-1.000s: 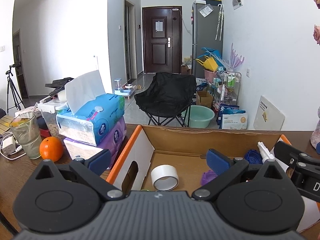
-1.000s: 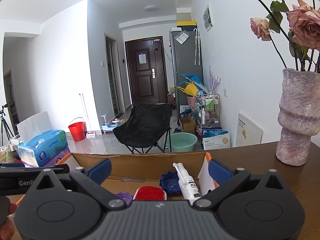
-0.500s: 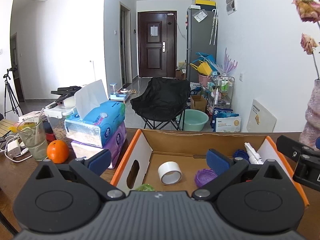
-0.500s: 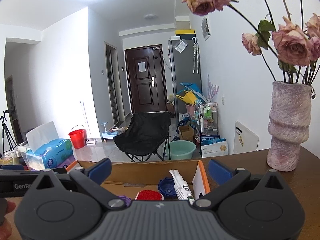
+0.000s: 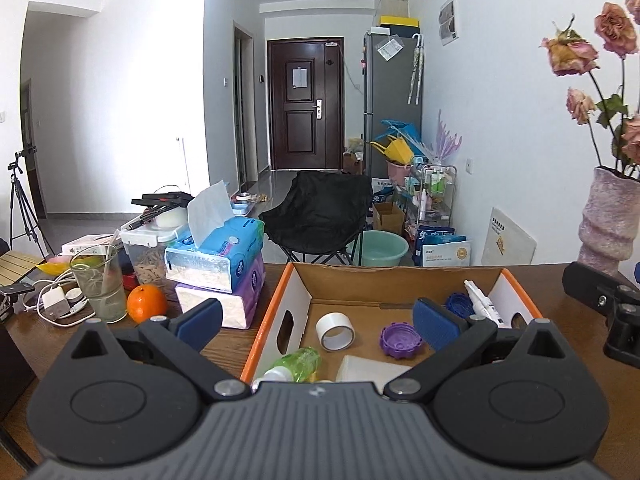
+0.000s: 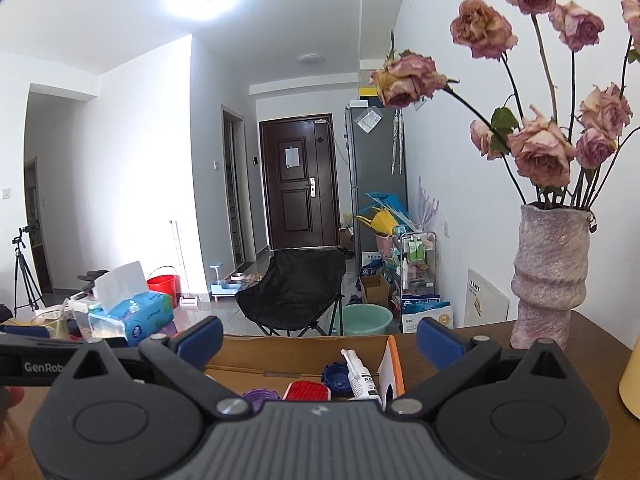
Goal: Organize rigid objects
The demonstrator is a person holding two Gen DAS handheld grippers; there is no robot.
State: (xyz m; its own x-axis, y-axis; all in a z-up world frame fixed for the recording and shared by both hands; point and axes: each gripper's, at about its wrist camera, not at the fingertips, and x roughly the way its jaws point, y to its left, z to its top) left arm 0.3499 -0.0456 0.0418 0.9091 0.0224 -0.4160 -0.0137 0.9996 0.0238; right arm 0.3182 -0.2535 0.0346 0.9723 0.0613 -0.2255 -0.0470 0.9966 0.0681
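An open cardboard box (image 5: 296,292) with orange rims sits on the brown table. Inside lie a white tape roll (image 5: 334,333), a purple cap (image 5: 400,341), a blue cap (image 5: 456,303), a white spray bottle (image 5: 482,304), a green bottle (image 5: 298,365) and a white flat piece (image 5: 372,368). My left gripper (image 5: 318,322) is open and empty above the box's near side. My right gripper (image 6: 320,338) is open and empty over the box (image 6: 394,364), where a red brush (image 6: 306,392), the spray bottle (image 6: 360,376) and caps show.
Stacked tissue packs (image 5: 224,264), an orange (image 5: 146,309), a glass (image 5: 98,286) and chargers (image 5: 54,300) stand left of the box. A pink vase with dried roses (image 6: 550,276) stands at the right. A yellow object (image 6: 630,384) is at the far right edge.
Both grippers have pulled back and risen, so more of the box's inside and the vase shows. The green bottle and the white flat piece have come into the left wrist view.
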